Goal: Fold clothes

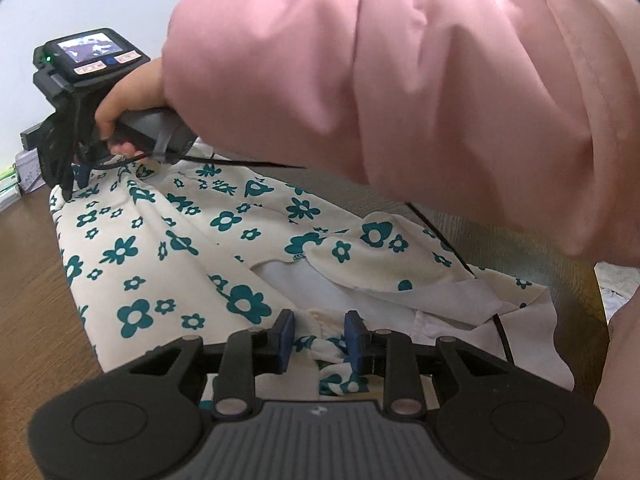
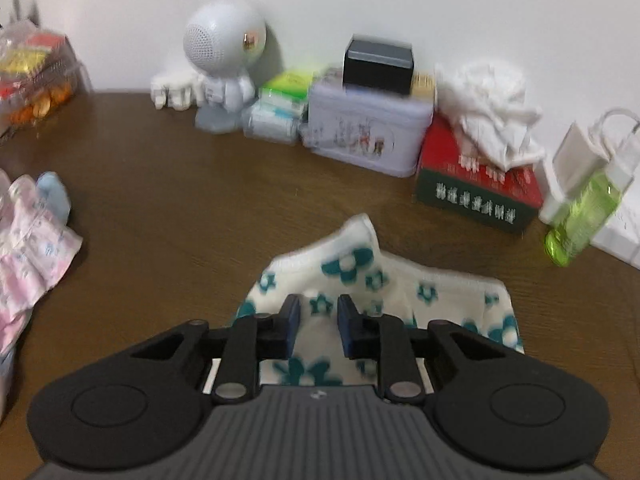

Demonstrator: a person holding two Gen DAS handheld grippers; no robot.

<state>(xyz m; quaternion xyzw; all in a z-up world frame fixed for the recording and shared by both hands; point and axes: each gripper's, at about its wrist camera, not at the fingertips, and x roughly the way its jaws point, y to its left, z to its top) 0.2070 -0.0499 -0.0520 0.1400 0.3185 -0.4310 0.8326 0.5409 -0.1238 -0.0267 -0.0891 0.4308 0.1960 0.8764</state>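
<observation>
Lying across the brown wooden table (image 1: 36, 288) is the task garment (image 1: 160, 264), a cream fabric printed with teal flowers; part of it is turned over, exposing its plain white inner side near the middle.

Left gripper (image 1: 320, 340): it is pointing down at the near edge of the garment. Its jaws are standing narrow, and a twisted bunch of the flowered fabric is sitting between the blue pads (image 1: 287, 340). Whether the pads are pressing on that fabric cannot be told.

Right gripper (image 2: 319, 326): it is reaching to the far end of the garment, held by a hand (image 1: 132, 100) emerging from a pink sleeve (image 1: 400, 92). In the right wrist view its jaws are standing narrow with a visible gap, hovering over a corner of the garment that is lying on the table. That view is blurred, and the fabric is appearing behind the gap, not clamped in it.

A black cable (image 1: 452, 244) is running from the right gripper across the garment.

Along the wall at the table's far edge are standing a white robot-shaped figure (image 2: 224, 64), a lilac tin (image 2: 368, 132) with a black box (image 2: 378, 66) on top, a red-and-green carton (image 2: 478, 184) bearing white cloth (image 2: 492, 116), and a green bottle (image 2: 584, 212). A pink-and-white garment (image 2: 28, 232) is lying at the left edge.
</observation>
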